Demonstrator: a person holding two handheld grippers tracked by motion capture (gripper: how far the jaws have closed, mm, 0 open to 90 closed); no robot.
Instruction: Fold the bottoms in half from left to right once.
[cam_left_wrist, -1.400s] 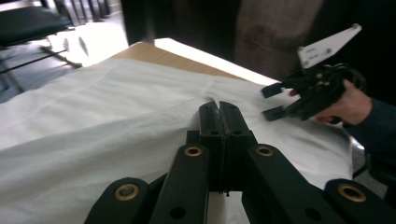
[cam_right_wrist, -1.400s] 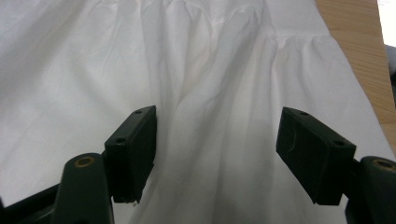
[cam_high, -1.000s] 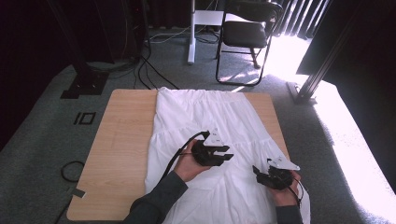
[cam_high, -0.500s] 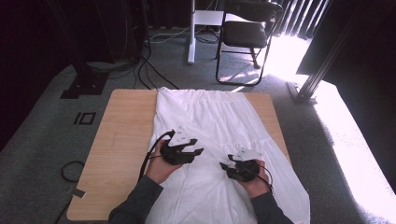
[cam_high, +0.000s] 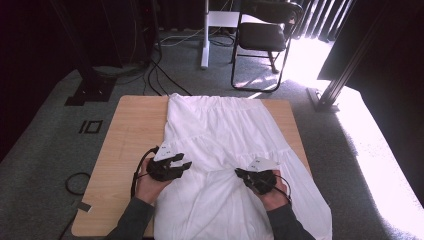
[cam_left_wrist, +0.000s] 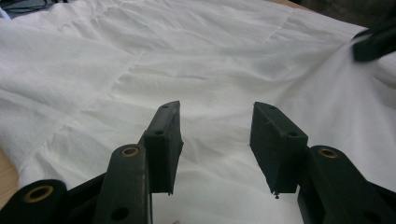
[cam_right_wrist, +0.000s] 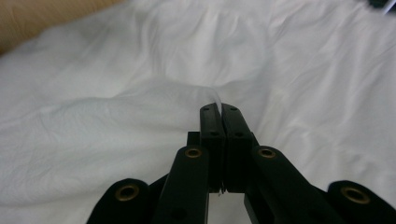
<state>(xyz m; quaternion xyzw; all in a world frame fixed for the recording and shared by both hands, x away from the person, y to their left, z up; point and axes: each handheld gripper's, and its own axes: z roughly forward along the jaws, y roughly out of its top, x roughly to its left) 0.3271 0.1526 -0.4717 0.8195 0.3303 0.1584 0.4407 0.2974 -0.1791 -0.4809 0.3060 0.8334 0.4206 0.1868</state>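
A black chair (cam_high: 262, 37) stands on the grey carpet (cam_high: 45, 150). Bright sun (cam_high: 385, 150) falls on the floor. Dark walls behind.

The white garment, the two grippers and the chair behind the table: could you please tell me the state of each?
White garment: spread along the table, wrinkled, one fold pinched up near its lower middle.
Left gripper: jaws apart, just been opening, nothing between them, hovering over the cloth.
Right gripper: jaws shut on a fold of the white garment.
Table: partly covered by the garment.
Chair: upright, seat vacant.
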